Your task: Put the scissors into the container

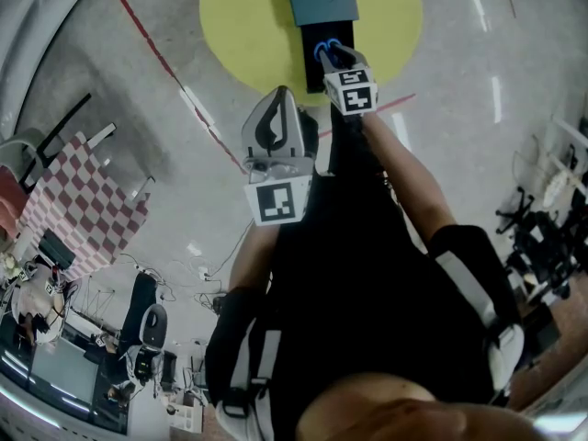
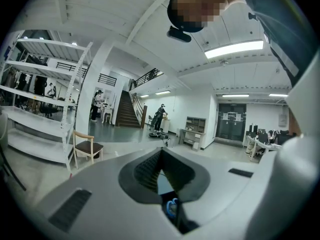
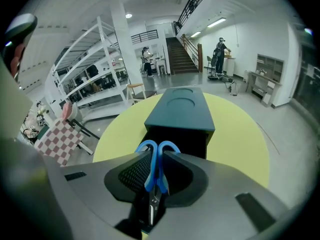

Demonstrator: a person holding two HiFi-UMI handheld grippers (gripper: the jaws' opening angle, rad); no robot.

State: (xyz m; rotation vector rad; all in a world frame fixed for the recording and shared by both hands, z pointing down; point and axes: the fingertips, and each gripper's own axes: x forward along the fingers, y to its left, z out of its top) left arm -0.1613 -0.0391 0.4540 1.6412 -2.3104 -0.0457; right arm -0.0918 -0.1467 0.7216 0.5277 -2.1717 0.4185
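Lab hall: shelving, desks, staircase

The right arm reaches straight forward, nearly fully extended, carrying the right gripper well ahead of the body with its marker cube facing up. Its jaws are closed on the blue handles of the scissors, which sit upright between the pads with the blades pointing back toward the camera. The left arm is bent and kept closer in, with the left gripper raised beside the right forearm. Its jaw tips meet, with nothing held between them.
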